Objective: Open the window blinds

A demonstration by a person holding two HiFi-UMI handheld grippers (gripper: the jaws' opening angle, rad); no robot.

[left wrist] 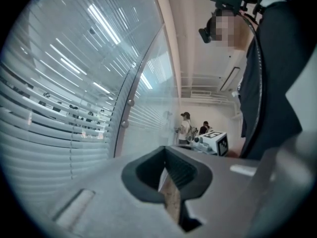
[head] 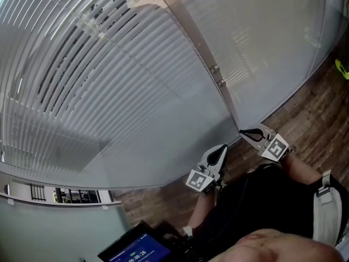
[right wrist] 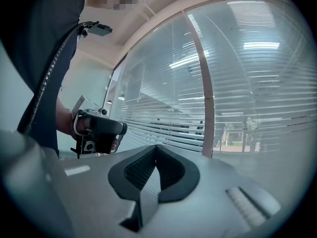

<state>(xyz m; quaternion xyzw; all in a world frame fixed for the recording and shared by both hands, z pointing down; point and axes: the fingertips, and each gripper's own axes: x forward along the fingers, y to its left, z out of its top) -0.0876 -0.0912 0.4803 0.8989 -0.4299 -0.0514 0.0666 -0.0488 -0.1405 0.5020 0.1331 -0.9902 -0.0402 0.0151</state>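
Note:
Grey slatted window blinds hang behind glass, with their slats partly tilted; they also fill the left gripper view and the right gripper view. A pale upright frame post splits the glass. My right gripper is shut with its tip at the foot of that post; nothing shows between its jaws. My left gripper hangs just left of it, jaws together and holding nothing. No cord or wand can be made out.
Wood floor runs below the glass at right. A dark screen sits at the bottom edge. A yellow-green thing lies at far right. Two people stand far down the room.

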